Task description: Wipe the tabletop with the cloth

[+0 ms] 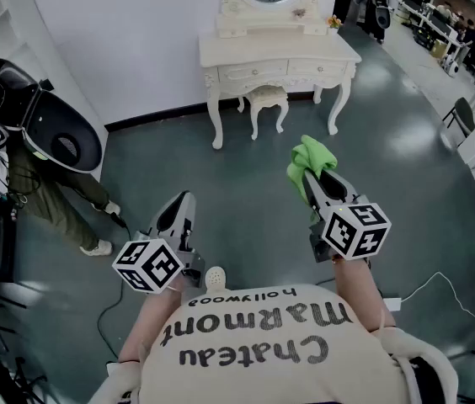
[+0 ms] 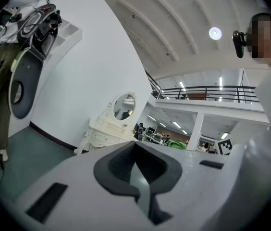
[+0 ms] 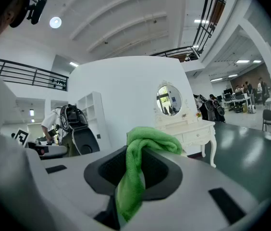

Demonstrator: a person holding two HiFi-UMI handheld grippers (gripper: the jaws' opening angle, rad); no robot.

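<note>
A bright green cloth (image 1: 307, 156) hangs bunched from my right gripper (image 1: 313, 178), which is shut on it and held in the air above the floor. In the right gripper view the cloth (image 3: 147, 141) drapes over the closed jaws of the right gripper (image 3: 135, 174). My left gripper (image 1: 180, 202) is held lower left; its jaws stand together with nothing between them. The left gripper view shows the left gripper (image 2: 138, 165) the same way. A white dressing table (image 1: 280, 50) with an oval mirror stands ahead against the wall, well beyond both grippers.
A white stool (image 1: 267, 99) sits under the dressing table. At the left a person in olive trousers (image 1: 48, 196) stands by a black-and-white machine (image 1: 52, 133). Cables lie on the dark green floor (image 1: 237, 200). Desks and chairs fill the far right.
</note>
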